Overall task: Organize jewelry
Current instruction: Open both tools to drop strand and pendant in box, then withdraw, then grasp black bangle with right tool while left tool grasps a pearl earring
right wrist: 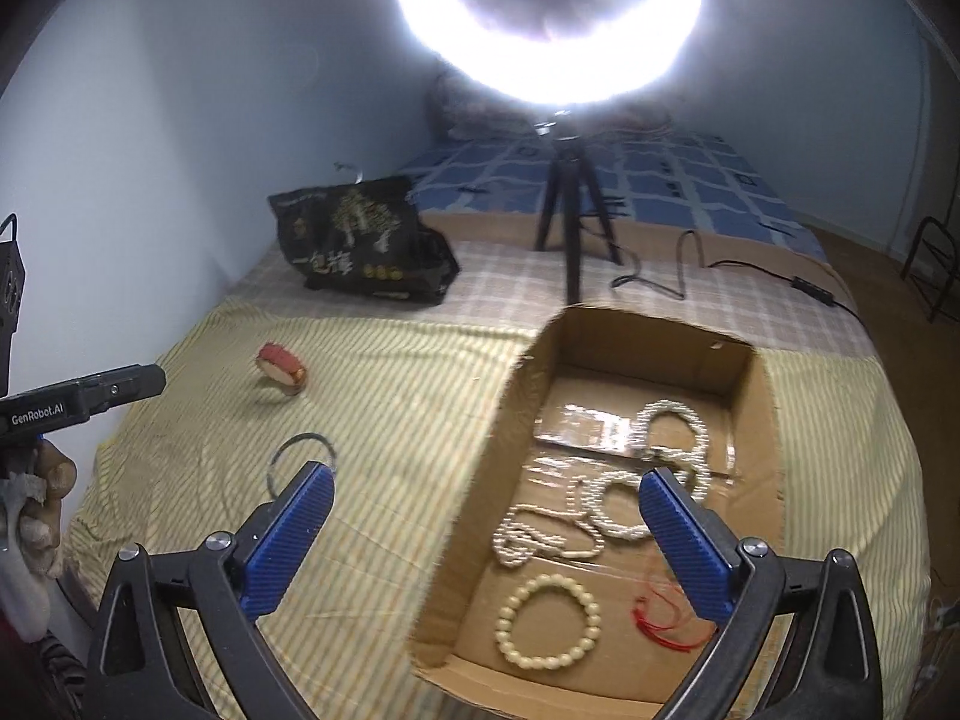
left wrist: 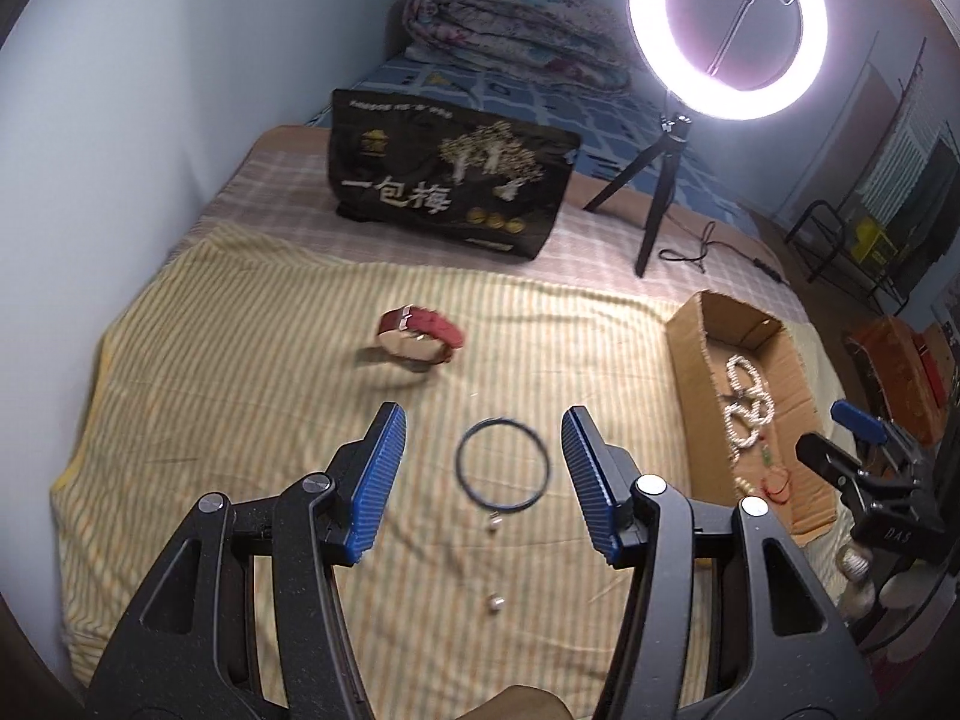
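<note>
My left gripper (left wrist: 483, 420) is open and empty, hovering above a thin dark ring bangle (left wrist: 501, 463) that lies on the yellow striped cloth (left wrist: 240, 396); the bangle also shows in the right wrist view (right wrist: 300, 456). Two small silver beads (left wrist: 494, 564) lie nearer. A red watch (left wrist: 420, 336) lies farther left, also seen from the right wrist (right wrist: 282, 367). My right gripper (right wrist: 487, 483) is open and empty over the cardboard box (right wrist: 660, 330), which holds pearl strands (right wrist: 606, 498), a cream bead bracelet (right wrist: 547, 621) and a red cord (right wrist: 660, 615).
A black snack bag (left wrist: 450, 180) stands at the back of the bed. A lit ring light (left wrist: 727, 24) on a tripod (left wrist: 654, 192) with a cable stands behind the box (left wrist: 696, 348). A wall runs along the left. My right gripper shows at the left wrist view's right edge (left wrist: 840, 438).
</note>
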The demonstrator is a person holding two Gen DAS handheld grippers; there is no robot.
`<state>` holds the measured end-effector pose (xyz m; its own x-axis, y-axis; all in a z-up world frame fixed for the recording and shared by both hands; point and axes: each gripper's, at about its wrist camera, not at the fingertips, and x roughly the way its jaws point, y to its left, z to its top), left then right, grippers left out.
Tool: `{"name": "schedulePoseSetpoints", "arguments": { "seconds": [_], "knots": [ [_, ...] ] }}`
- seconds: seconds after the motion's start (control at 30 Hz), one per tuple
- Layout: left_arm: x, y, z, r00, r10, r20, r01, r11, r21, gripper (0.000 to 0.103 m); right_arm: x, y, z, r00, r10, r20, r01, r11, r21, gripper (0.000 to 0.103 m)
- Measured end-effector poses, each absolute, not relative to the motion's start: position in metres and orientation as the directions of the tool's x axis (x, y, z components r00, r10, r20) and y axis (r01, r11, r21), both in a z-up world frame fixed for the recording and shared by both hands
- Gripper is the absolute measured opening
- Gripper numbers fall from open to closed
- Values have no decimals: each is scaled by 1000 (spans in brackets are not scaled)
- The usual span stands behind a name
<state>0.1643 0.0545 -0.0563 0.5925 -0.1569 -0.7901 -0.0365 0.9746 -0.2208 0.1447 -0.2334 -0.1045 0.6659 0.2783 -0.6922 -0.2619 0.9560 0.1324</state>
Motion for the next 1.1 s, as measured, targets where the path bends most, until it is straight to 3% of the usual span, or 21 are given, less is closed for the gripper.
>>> {"name": "schedulePoseSetpoints", "arguments": {
  "seconds": [0.2,0.3,0.6,0.77,0.97,1.1],
  "knots": [
    [159,70,-68,553,-170,-816,-49,971,-235,55,159,-213,-110,604,299,-739,-269,949,163,101],
    [156,73,-74,538,-169,-826,-49,972,-231,55,167,-207,-115,575,336,-746,-262,939,222,96],
    [132,62,-95,478,-245,-844,23,963,-267,55,193,-175,-145,442,417,-794,-257,907,333,65],
    [118,46,-114,416,-287,-863,76,956,-282,41,203,-147,-159,373,444,-815,-283,891,356,45],
    [106,25,-140,347,-302,-888,124,953,-276,29,211,-118,-171,337,433,-836,-309,890,336,37],
    [105,15,-152,321,-291,-901,142,956,-258,29,218,-108,-178,322,427,-845,-313,890,331,34]
  ]
}}
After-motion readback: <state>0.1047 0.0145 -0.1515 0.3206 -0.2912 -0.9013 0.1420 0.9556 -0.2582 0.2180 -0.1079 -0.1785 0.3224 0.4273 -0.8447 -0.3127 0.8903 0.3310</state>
